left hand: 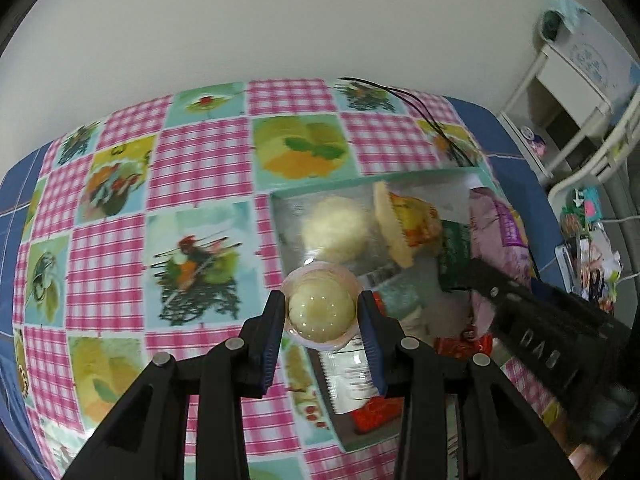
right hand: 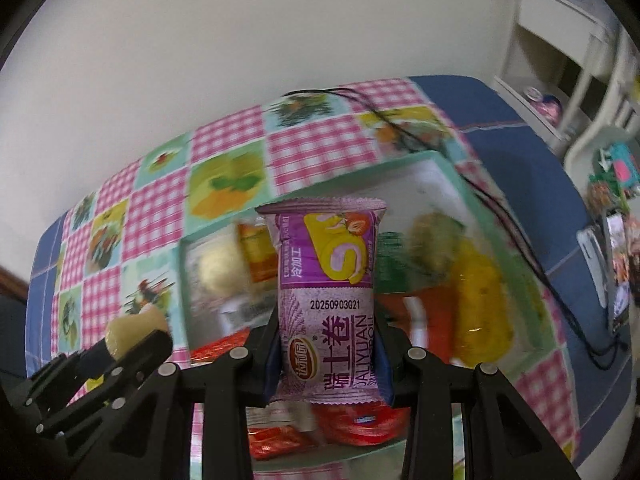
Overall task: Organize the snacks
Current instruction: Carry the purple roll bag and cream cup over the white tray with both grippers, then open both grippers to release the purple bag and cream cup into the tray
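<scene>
Holding one snack in each gripper above the tray (left hand: 280,216). My left gripper (left hand: 322,312) is closed on a clear jelly cup (left hand: 320,308), pads against its sides, raised just over the tray's near-left corner. My right gripper (right hand: 330,344) clamps a purple Swiss roll packet (right hand: 328,280) upright, over the tray's middle.

Progress: partway, I judge. Tray already holds a pale round snack (left hand: 336,232), an orange-labelled cup (left hand: 408,228) on its side, green and red wrappers. Two held items not yet placed. No loose snacks visible on the checked counter (left hand: 120,240).

View differences: the right wrist camera alone shows a yellow packet (right hand: 480,292) on the tray's right side, blurred, possibly another jelly. The left view alone shows the jelly cup's grip squarely.
</scene>
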